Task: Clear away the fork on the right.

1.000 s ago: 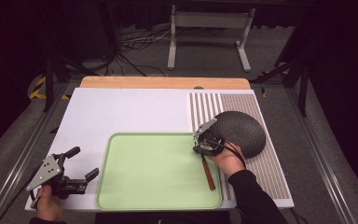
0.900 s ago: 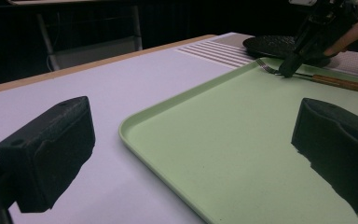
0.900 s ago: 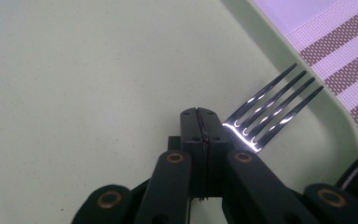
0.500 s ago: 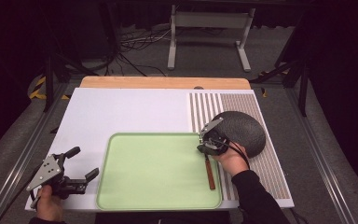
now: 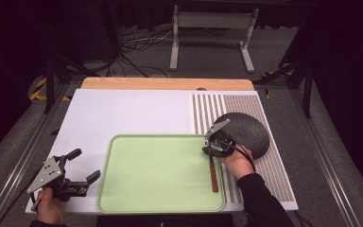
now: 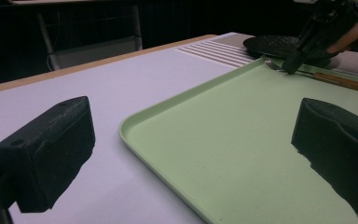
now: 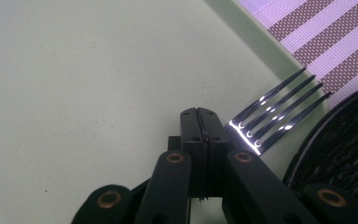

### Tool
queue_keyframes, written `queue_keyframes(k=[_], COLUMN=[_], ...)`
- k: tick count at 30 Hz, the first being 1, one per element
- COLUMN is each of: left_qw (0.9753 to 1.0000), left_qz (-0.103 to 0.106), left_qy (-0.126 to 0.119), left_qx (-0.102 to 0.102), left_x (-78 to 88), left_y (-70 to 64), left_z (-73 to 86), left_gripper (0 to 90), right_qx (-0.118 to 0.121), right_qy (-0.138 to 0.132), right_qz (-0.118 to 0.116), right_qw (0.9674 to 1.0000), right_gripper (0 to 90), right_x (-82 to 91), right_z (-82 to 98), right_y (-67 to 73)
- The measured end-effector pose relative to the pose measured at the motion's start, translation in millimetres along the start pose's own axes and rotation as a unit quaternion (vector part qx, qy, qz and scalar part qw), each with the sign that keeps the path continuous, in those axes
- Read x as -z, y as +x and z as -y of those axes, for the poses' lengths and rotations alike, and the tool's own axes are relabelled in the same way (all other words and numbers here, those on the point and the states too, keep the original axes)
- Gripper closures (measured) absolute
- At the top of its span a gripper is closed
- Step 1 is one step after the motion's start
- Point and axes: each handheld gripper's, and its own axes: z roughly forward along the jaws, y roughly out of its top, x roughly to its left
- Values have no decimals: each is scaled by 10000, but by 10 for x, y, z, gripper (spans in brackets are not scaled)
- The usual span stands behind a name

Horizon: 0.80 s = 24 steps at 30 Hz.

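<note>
At the bench's [image 5: 123, 113] left edge, left hand-held gripper [image 5: 81, 171] released, idle. Farther right, on the pale green plastic tray [image 5: 160, 172], wooden-handled metal fork [image 5: 213, 170]: light, stiff, slippery at the tines; best pinched mid-handle. Right hand-held gripper [image 7: 204, 122] clenched, empty, beside the tines.

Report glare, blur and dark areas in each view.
Right gripper view: bright glints on the fork tines, and the fingers close up look soft. Left gripper view: its fingers are blurred, while the green tray is evenly lit. High view: the surroundings are dark, the white table bright.
</note>
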Motion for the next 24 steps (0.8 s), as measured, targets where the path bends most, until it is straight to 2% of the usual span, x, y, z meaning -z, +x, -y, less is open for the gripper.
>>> queue_keyframes(k=[5,9,11,13,17,21,22,24], left_qw=[10000,10000,10000,10000,10000,10000,10000,10000], left_qz=[-1,2,4,-3,-3,-2,-2,-13], left_qy=[0,-3,19,5,10,12,12,1], left_qx=[2,0,-8,0,4,8,8,-1], left_x=[1,1,4,2,2,1,1,1], left_y=[-1,0,0,-1,-2,-3,-3,-4], left_z=[0,0,-1,0,-2,-1,-1,-1], left_gripper=[1,1,1,1,1,1,1,1], right_qx=[68,56,37,-44,6,176,176,230], right_qy=[-183,-403,-537,-659,-1004,-1387,-1387,-1589], right_qz=[-26,16,58,47,85,192,192,203], right_qw=[9998,9992,9985,9978,9949,9900,9900,9868], right_gripper=[892,729,575,482,283,167,167,105], right_x=[73,163,223,279,395,511,511,579], right_z=[-25,-51,-60,-64,-46,8,8,55], right_y=[27,50,58,62,79,109,109,119])
